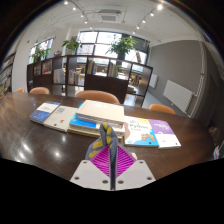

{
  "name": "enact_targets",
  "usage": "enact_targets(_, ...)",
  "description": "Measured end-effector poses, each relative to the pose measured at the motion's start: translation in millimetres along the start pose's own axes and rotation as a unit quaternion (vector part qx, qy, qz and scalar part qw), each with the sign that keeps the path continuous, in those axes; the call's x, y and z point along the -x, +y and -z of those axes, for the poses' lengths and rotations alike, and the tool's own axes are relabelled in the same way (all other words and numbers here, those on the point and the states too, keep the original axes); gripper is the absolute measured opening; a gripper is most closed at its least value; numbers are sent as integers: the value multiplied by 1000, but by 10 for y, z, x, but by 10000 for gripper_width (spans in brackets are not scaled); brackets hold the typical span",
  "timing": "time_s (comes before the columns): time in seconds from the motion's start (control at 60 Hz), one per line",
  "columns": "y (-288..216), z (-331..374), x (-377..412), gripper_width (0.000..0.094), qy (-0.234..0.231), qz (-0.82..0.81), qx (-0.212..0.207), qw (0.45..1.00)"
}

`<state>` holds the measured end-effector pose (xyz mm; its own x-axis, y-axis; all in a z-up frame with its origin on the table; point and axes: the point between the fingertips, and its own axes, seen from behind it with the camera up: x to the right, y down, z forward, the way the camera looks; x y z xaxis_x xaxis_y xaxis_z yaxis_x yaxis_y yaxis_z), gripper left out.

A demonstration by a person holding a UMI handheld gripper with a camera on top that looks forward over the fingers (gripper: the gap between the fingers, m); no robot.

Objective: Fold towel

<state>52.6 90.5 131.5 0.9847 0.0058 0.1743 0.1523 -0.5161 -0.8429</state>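
No legible text; covers of books (85, 122) on table (30, 140) beyond fingers too small to read.

Your gripper (109, 158): fingers closed together, above near edge of desk (30, 135). Books (95, 122) in row across desk middle, beyond fingers. Chairs (100, 96) along far edge. Shelving (85, 72) behind chairs.
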Motion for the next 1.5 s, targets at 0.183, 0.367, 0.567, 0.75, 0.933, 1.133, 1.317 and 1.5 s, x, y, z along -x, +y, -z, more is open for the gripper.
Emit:
enact_targets(0.183, 750, -349, -703, 253, 0, -2, 60, 998)
enact_targets(0.367, 688, -110, -811, 669, -10, -7, 42, 999)
enact_targets(0.567, 1, 655, -804, 771, 6, -28, -18, 999)
enact_targets(0.75, -258, 1497, -511, 766, -11, -50, -57, 997)
enact_targets(0.933, 5, 2234, -131, 766, -20, -64, -60, 996)
enact_targets(1.133, 464, 2821, 144, 771, -20, -76, -46, 996)
enact_targets(1.317, 613, 3140, 302, 773, -22, -66, -42, 997)
enact_targets(1.5, 607, 3331, 355, 773, -20, -63, -49, 997)
